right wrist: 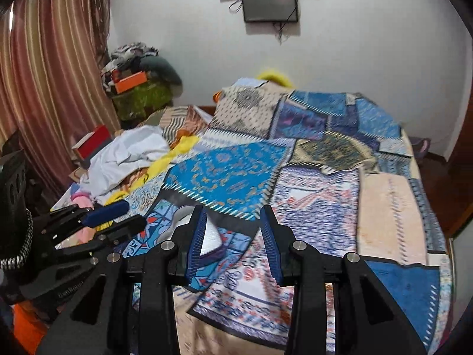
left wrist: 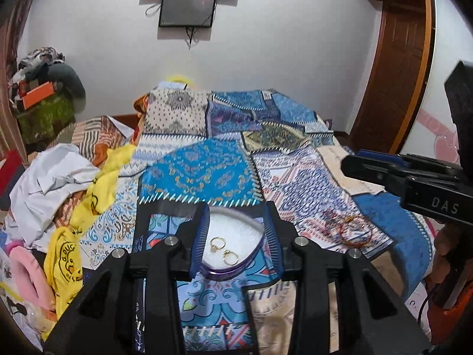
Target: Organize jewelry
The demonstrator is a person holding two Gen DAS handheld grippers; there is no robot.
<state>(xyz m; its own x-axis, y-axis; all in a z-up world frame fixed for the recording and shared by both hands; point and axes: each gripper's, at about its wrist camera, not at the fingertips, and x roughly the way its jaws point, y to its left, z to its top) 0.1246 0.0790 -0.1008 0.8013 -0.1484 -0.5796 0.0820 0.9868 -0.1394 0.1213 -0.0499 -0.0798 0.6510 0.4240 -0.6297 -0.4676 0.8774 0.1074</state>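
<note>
A round purple-rimmed tray [left wrist: 220, 273] with a white lining lies on the patterned bedspread. Two gold rings [left wrist: 217, 242] [left wrist: 230, 256] lie inside it. My left gripper [left wrist: 235, 222] is open, its blue pads on either side of the tray, above it. A tangle of red and gold bracelets [left wrist: 348, 227] lies on the bedspread to the right. My right gripper [right wrist: 233, 222] is open and empty above the bedspread; it also shows at the right of the left wrist view [left wrist: 369, 162]. The tray [right wrist: 211, 236] shows partly behind the right gripper's left finger.
The patchwork bedspread [left wrist: 207, 165] covers the bed. A pile of white, yellow and pink clothes [left wrist: 59, 195] lies on the left. A wooden door [left wrist: 396, 68] stands at the right, a curtain [right wrist: 50, 74] at the left. Boxes and clothes [right wrist: 136, 88] are stacked in the far corner.
</note>
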